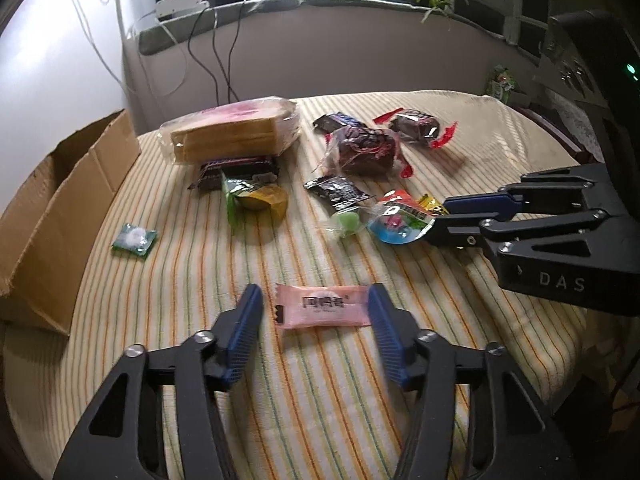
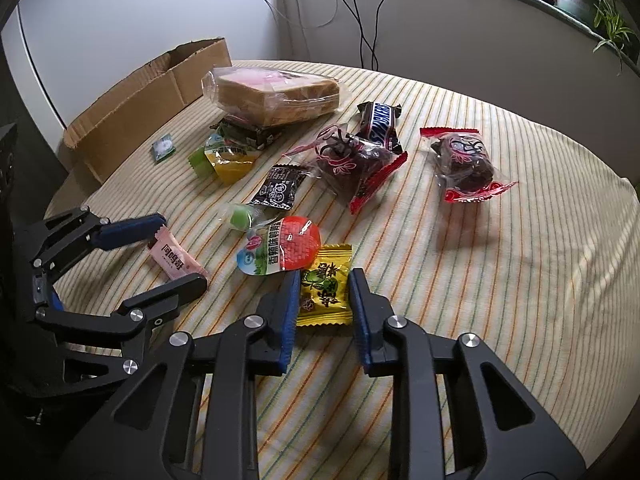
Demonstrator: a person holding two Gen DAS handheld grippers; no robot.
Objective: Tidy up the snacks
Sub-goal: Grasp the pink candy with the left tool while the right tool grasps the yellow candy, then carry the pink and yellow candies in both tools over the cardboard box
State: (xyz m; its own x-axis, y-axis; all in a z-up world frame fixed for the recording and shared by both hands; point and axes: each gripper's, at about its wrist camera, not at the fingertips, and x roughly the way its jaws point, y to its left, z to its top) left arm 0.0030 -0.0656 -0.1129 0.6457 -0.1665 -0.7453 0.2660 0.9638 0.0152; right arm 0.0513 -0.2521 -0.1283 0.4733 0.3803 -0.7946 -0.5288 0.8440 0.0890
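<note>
Several wrapped snacks lie on a table under a striped cloth. A pink candy packet lies flat between the blue pads of my left gripper. Its right pad touches the packet and a strip of cloth shows at the left pad, so the gripper is open. From the right wrist view, the left gripper straddles the same pink packet. My right gripper is shut on a yellow candy packet, both pads against its sides. The right gripper also shows in the left wrist view, at the yellow packet.
An open cardboard box stands at the table's left edge. Bagged bread, a Snickers bar, two dark cakes in red-trimmed wrappers, a round jelly cup and a small green candy lie around.
</note>
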